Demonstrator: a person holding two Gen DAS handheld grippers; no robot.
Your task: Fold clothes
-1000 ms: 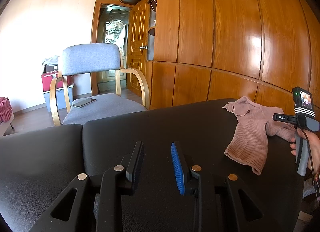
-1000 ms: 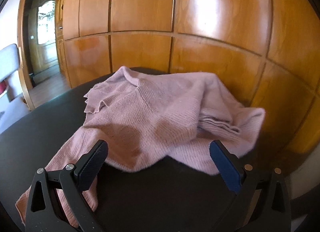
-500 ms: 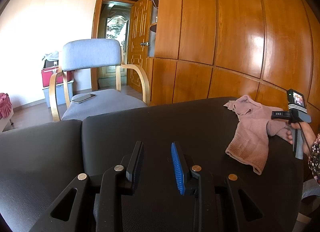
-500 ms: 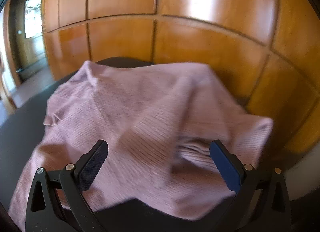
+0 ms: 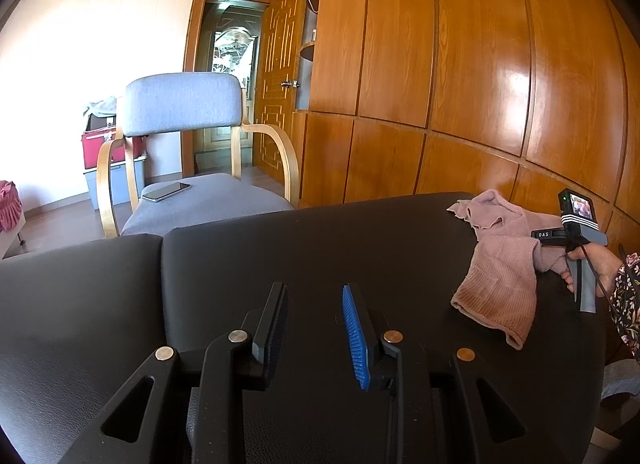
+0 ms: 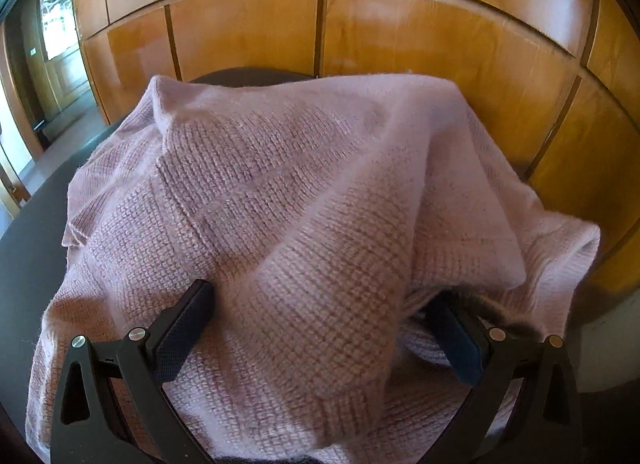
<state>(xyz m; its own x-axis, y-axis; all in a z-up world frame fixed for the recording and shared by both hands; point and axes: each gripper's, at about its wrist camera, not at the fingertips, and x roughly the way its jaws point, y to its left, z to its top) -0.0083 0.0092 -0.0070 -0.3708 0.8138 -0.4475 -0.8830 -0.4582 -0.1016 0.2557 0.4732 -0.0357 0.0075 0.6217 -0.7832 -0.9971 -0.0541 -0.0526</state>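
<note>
A crumpled pink knit sweater [image 6: 304, 200] lies at the far right end of the black padded surface [image 5: 360, 244], close to the wooden wall. My right gripper [image 6: 320, 292] has its jaws wide apart and pushed into the sweater. A raised fold of knit sits between the fingers and partly covers the right fingertip [image 6: 448, 324]. In the left wrist view the sweater [image 5: 500, 276] hides the right gripper's fingers; a hand holds its handle [image 5: 582, 268]. My left gripper [image 5: 314, 292] hovers over bare black padding, jaws partly apart, nothing between them.
Glossy wooden wardrobe panels [image 5: 460, 64] stand right behind the surface. A grey chair [image 5: 180, 112] with wooden arms stands beyond the far edge, a phone [image 5: 166, 191] on its seat. A seam [image 5: 160, 264] splits the padding at the left. A doorway [image 5: 228, 76] lies further back.
My right gripper has moved forward and down into the sweater, which now fills its view and lies between the fingers. The left gripper has stayed in place.
</note>
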